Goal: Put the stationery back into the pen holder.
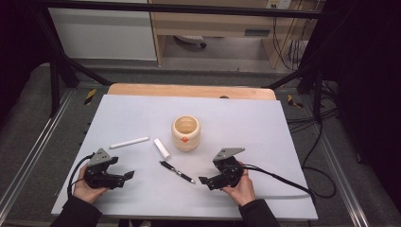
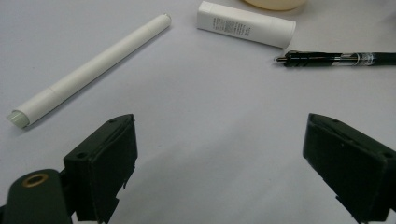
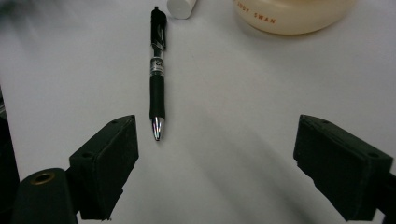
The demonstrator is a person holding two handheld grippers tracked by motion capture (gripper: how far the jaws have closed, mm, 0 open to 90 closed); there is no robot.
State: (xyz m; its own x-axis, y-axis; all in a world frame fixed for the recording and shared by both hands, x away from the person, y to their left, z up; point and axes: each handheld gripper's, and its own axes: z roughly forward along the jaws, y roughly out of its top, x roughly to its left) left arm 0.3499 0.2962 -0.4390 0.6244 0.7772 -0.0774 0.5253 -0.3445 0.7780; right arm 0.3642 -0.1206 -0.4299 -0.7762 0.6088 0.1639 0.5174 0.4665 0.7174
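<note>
The right gripper [image 1: 204, 180], jaws apart and empty, lines up on the black pen [image 1: 177, 171] lying mid-table before the cream cup [image 1: 186, 133] (left gripper [image 1: 128, 175] likewise wide apart); next, likely, straddling the pen's barrel.

Black pen [image 3: 157, 79] lying flat on table [image 1: 142, 198]

The cream cup [image 3: 292, 16] is cut off by the top edge.
</note>
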